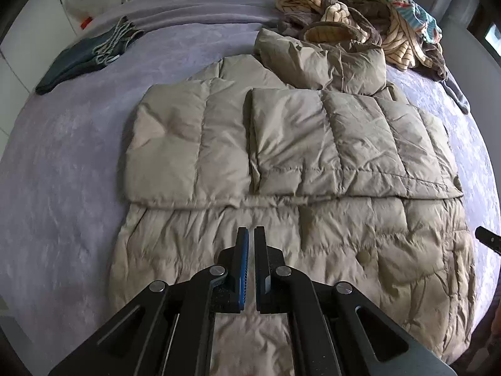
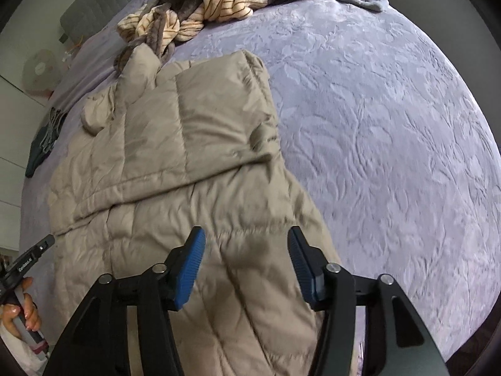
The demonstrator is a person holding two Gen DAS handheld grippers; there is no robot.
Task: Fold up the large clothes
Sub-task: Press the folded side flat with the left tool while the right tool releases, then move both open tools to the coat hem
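Jacket: one beige quilted down jacket lies flat on the bed, roughly in the middle of the lavender cover, spread from the near edge toward the clothes heap.
Sleeves: two, both folded inward across the chest, their cuffs lying side by side.
Hood: one, bunched at the far end of the jacket, touching the heap behind it.
Snap buttons: one seen on the lower front panel, another at the right edge of the folded sleeve.
Clothes heap: one pile of striped cream, brown and teal garments at the far end of the bed.
Dark garment: one, apart on the left of the bed.
Left gripper: fingers drawn together with only a slit between them, nothing held, above the jacket's lower half.
Right gripper: fingers spread wide, nothing between them, over the jacket's right edge.
Hand: one, on the left gripper's handle.
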